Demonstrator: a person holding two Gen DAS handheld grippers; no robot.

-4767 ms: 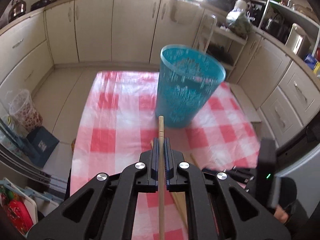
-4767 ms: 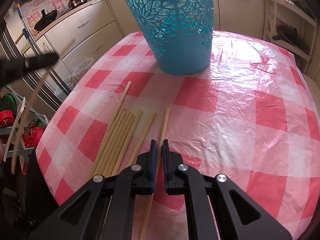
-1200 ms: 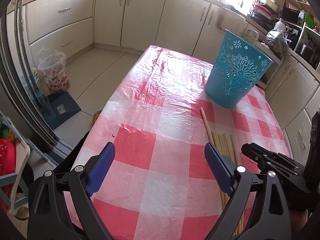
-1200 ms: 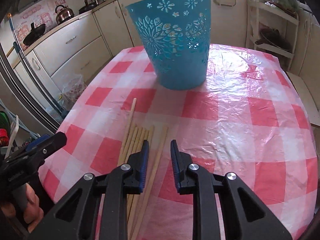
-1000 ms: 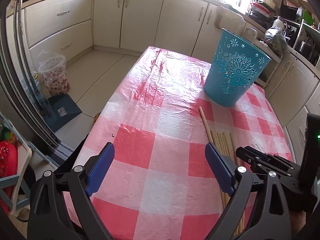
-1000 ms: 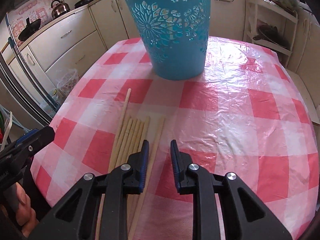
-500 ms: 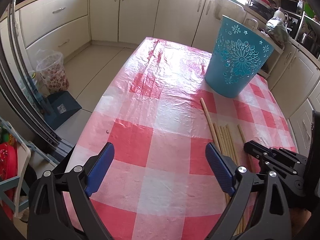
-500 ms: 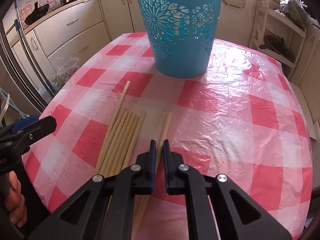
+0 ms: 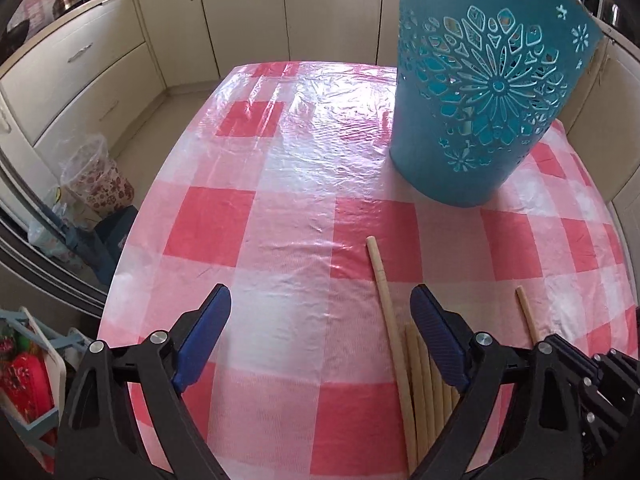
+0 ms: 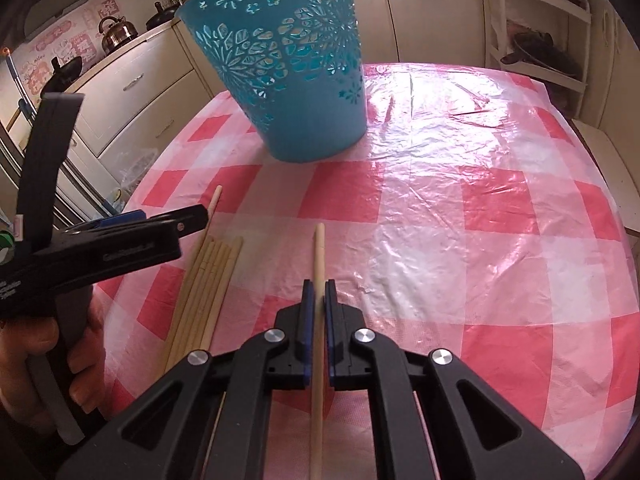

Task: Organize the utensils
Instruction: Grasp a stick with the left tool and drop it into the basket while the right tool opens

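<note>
A teal cut-out basket (image 9: 480, 100) (image 10: 288, 72) stands upright at the far side of the red-checked table (image 9: 280, 200). My right gripper (image 10: 319, 284) is shut on one wooden chopstick (image 10: 319, 256), which points toward the basket. A bundle of several chopsticks (image 10: 208, 280) (image 9: 424, 372) lies to its left. My left gripper (image 9: 320, 296) hangs low over the cloth with its jaws wide and closing. The longest chopstick (image 9: 386, 292) lies between them, close to the right pad (image 9: 436, 332) and not pressed. A hand (image 10: 36, 344) holds the left gripper.
Cream cabinets line the walls around the table. A plastic-lined floral bin (image 9: 96, 176) stands on the floor off the table's left edge. A white shelf rack (image 10: 536, 40) is at the far right, and a kettle (image 10: 116, 32) sits on the counter.
My right gripper's jaws closed on the single chopstick, which now sits apart from the bundle. My left gripper moved right and closer to the basket, coming over the chopsticks' tips.
</note>
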